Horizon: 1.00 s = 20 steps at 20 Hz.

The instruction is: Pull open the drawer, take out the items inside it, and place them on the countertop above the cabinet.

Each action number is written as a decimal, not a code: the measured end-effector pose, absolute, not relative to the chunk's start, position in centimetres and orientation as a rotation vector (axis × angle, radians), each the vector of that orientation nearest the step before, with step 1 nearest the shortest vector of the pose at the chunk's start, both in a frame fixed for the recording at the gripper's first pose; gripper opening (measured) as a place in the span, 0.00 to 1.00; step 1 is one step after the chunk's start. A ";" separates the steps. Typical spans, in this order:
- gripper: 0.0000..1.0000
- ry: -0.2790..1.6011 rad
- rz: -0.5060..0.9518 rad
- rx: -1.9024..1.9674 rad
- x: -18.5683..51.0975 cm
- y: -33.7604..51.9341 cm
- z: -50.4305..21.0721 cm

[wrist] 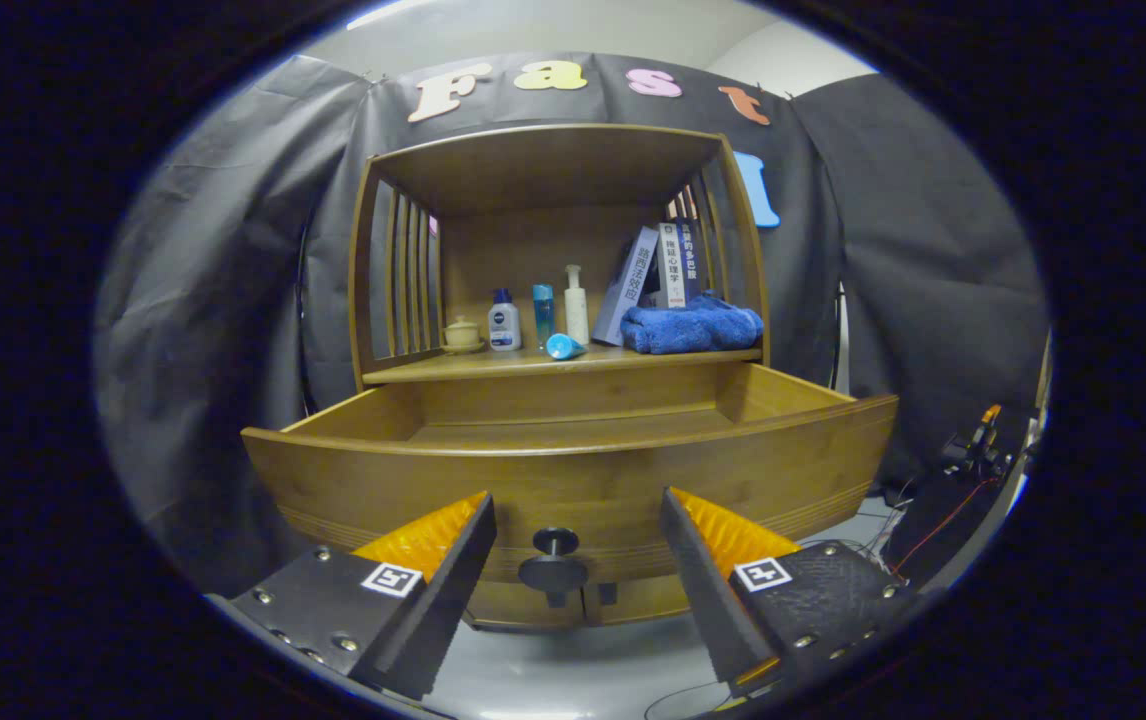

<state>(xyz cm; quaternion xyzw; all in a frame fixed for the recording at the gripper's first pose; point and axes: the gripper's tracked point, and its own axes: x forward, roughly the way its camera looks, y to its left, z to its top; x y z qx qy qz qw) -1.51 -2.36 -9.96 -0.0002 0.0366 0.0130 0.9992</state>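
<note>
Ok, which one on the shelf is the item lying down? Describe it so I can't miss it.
Start at the wooden cabinet, above the open drawer beyond the open tongs. On its countertop, bottles stand in a row left of the blue towel. The light-blue bottle at the front lies on its side, unlike the others.

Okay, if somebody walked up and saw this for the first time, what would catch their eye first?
Probably the pulled-out wooden drawer, just beyond the open gripper, with its black knob sitting between the fingers. Next, the blue towel on the shelf above, beside leaning books and a row of small bottles.
</note>
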 end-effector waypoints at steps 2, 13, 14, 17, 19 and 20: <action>0.98 0.086 0.037 -0.011 -0.6 -1.9 -10.8; 0.99 0.046 0.066 0.032 3.5 -1.3 -11.8; 0.99 0.046 0.069 0.028 3.9 -1.4 -11.8; 0.99 0.037 0.073 0.038 5.5 -1.2 -11.5; 0.99 0.014 0.065 0.029 6.3 -1.0 -10.7; 0.99 0.045 0.059 0.016 7.1 -0.7 -11.1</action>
